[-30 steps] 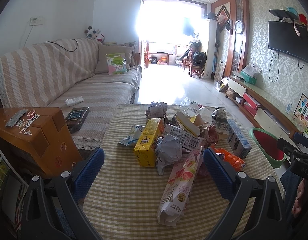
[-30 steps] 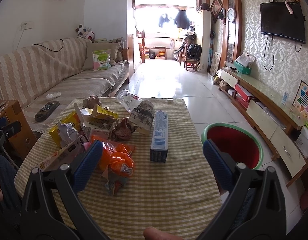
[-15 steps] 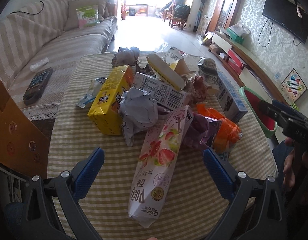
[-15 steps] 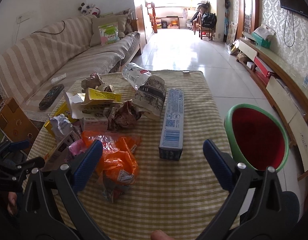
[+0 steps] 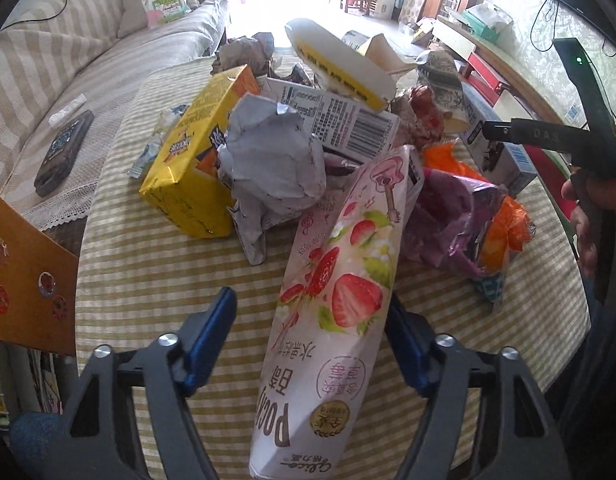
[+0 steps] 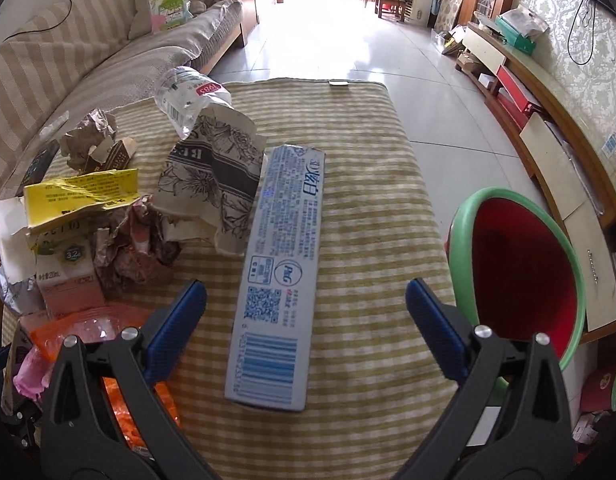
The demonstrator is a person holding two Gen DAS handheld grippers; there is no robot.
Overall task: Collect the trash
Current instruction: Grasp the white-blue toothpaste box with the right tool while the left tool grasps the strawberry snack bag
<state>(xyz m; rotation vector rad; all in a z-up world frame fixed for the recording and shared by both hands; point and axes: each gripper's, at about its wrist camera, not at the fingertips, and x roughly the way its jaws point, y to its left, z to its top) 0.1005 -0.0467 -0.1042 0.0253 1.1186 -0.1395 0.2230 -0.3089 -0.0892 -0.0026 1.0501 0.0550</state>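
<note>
Left gripper point(image 5: 308, 320): fingers released, straddling the strawberry packet point(image 5: 339, 300) for pickup.
Right gripper point(image 6: 306, 308): fingers released, flanking the blue box point(image 6: 282, 256).
Basin point(image 6: 459, 232): beside the bench, likely receives trash.

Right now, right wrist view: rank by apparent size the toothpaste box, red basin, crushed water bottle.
1. Red basin, though partly cut off by the gripper.
2. Toothpaste box, nearest the camera, so likely exaggerated; close to the basin.
3. Crushed water bottle, farther back.

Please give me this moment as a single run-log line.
left gripper: open, straddling strawberry box | right gripper: open, over toothpaste box | basin: empty
</note>
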